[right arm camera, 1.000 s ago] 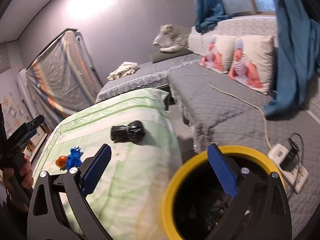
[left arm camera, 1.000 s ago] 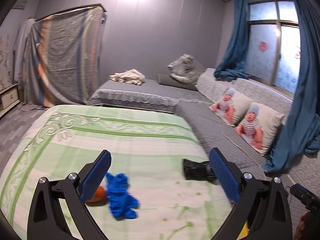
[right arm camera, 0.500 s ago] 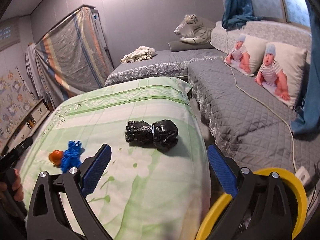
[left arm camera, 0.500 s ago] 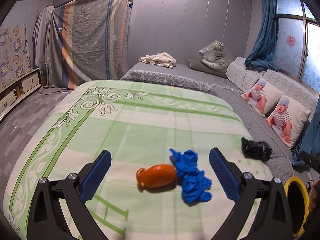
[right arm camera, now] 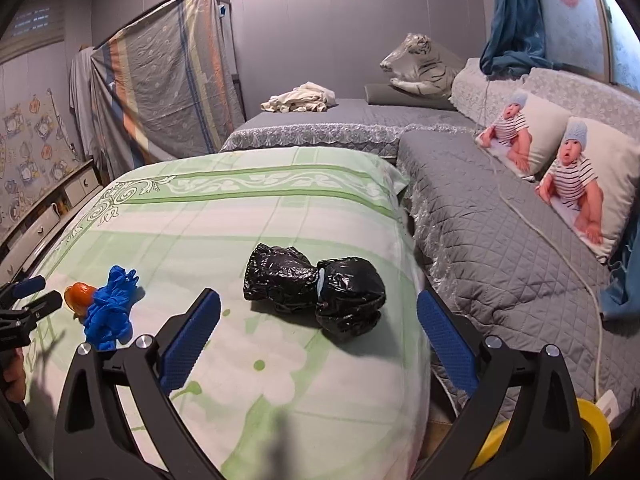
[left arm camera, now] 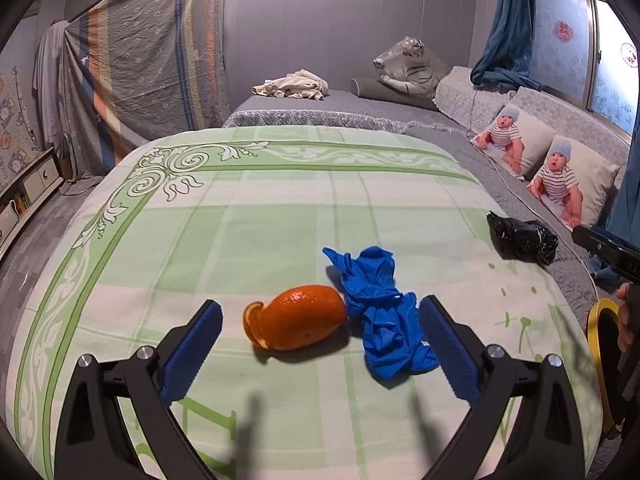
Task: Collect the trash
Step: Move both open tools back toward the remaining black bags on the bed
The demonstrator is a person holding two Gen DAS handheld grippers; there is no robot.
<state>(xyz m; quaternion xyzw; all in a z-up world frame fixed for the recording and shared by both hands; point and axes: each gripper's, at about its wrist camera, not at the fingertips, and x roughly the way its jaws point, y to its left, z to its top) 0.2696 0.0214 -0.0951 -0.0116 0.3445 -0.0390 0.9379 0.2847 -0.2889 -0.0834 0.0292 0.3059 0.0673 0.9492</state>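
Both grippers hover spread wide over the bed (left arm camera: 240, 208).
Your left gripper (left arm camera: 320, 344) frames the orange peel (left arm camera: 298, 322), which touches the blue glove (left arm camera: 380, 316); your right gripper (right arm camera: 318, 334) faces the black bag (right arm camera: 316, 286), with the yellow bin (right arm camera: 592, 432) low right.

Orange peel (left arm camera: 301, 317), blue glove (left arm camera: 380, 312), black bag (right arm camera: 316, 289), green-checked sheet (left arm camera: 260, 216), yellow bin (right arm camera: 592, 432)

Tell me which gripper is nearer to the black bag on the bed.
Right. The right gripper hangs open just short of the black bag, which lies between its fingers' line. The left gripper is farther off, open before the orange peel and blue glove.
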